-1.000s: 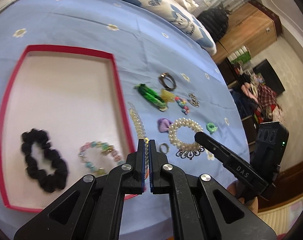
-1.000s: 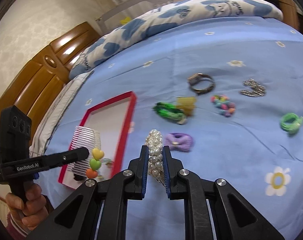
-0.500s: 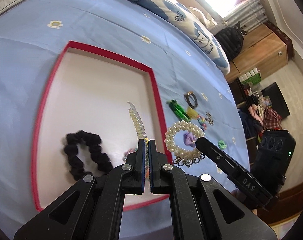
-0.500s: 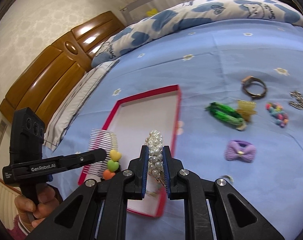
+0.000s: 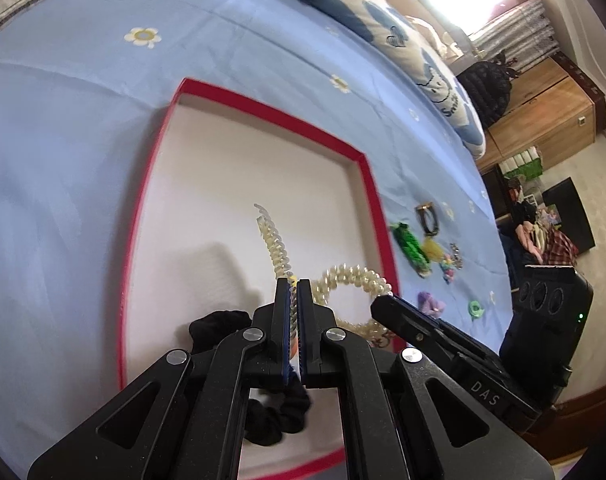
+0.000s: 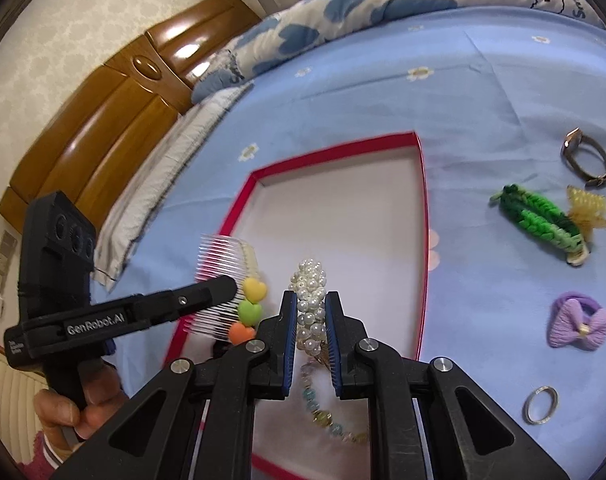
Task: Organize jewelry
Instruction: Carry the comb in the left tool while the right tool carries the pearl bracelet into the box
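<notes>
My left gripper (image 5: 291, 292) is shut on a clear hair comb (image 5: 274, 242) with coloured hearts (image 6: 249, 306) and holds it above the red-rimmed white tray (image 5: 263, 106). My right gripper (image 6: 310, 312) is shut on a pearl bracelet (image 6: 309, 304) and holds it over the tray's (image 6: 335, 148) near part, right beside the comb. The pearl bracelet (image 5: 351, 280) and right gripper (image 5: 387, 306) also show in the left wrist view. A black scrunchie (image 5: 219, 326) and a pastel bead bracelet (image 6: 323, 416) lie in the tray.
On the blue bedsheet right of the tray lie a green braided band (image 6: 539, 222), a yellow clip (image 6: 587, 208), a watch-like band (image 6: 585, 160), a purple bow tie (image 6: 577, 322), a silver ring (image 6: 540, 405) and a green ring (image 5: 476, 308). Pillows and a wooden headboard (image 6: 115, 92) lie beyond.
Both grippers have moved left from the sheet to above the tray, carrying the comb and the pearl bracelet. The loose items on the sheet stayed put.
</notes>
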{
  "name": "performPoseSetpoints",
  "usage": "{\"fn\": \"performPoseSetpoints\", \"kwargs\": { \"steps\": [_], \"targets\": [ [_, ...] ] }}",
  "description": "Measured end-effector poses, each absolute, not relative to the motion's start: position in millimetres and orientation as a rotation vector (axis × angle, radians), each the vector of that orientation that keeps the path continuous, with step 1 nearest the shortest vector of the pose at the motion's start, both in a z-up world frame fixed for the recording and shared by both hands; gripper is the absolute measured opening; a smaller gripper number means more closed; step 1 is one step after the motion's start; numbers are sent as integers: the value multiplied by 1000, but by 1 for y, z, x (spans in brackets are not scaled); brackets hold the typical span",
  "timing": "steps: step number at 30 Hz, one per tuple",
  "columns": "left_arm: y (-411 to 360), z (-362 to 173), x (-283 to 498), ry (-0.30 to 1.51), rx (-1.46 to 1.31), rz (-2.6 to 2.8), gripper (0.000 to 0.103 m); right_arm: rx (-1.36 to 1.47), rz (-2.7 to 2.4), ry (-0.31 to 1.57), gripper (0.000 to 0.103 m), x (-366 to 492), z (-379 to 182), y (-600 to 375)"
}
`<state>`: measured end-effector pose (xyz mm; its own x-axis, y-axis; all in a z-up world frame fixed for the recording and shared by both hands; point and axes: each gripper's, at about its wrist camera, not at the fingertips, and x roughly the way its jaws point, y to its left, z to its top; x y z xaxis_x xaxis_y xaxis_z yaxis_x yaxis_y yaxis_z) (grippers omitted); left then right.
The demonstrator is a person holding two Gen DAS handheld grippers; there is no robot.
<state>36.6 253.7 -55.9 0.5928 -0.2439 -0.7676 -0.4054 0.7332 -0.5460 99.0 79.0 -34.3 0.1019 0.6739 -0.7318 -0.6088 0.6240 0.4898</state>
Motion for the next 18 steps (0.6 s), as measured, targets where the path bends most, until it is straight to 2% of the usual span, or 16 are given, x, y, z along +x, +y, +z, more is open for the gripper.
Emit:
{"fn": "performPoseSetpoints", "kwargs": {
  "steps": [8,16,18],
  "targets": [
    [258,-69,33,979,-745,137,4,26,916,1156,14,107,-47,83],
    [258,-70,30,1005,-715,170,12,8,916,1158,18,106,-48,89],
    [257,-68,30,1011,-707,177,18,7,916,1158,18,106,-49,89]
  ]
}}
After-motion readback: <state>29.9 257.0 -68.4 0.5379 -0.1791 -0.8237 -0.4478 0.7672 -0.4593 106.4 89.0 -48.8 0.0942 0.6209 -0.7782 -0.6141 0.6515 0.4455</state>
